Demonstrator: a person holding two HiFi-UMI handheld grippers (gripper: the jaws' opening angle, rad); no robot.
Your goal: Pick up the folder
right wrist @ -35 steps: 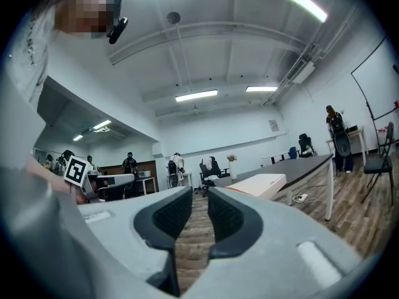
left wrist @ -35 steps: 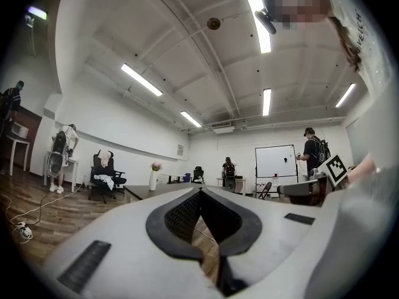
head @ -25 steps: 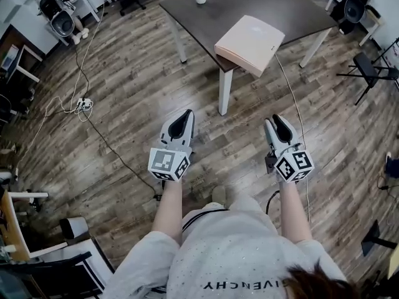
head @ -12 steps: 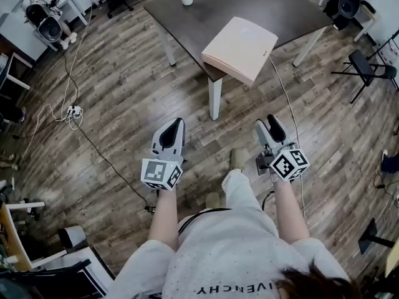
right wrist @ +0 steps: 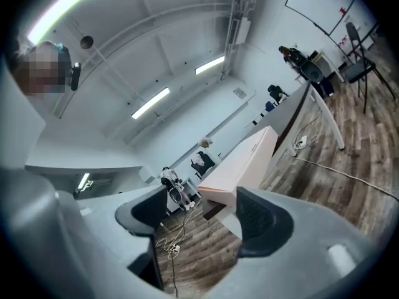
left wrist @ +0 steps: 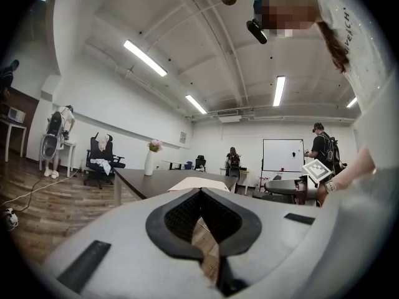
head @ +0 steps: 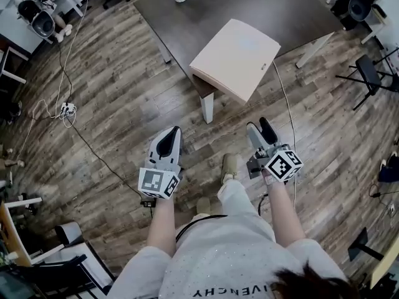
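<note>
- The folder [head: 237,58] is seen at upper centre of the head view, laid on the near corner of the surface [head: 299,11]. Its near edge seems to jut past that corner.
- The right gripper [head: 259,128] is held lower in the frame, well apart from the folder. Its fingers have just been opening and are spread, with nothing between them.
- The left gripper [head: 169,139] is empty, and its fingers are pressed together.
- The jutting edge is best approached level, with one finger slid above it and one below before closing.

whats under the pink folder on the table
The folder lies on the near corner of the dark table, above a white leg. The tabletop patch beneath it is covered, so anything lying under it cannot be seen.
</note>
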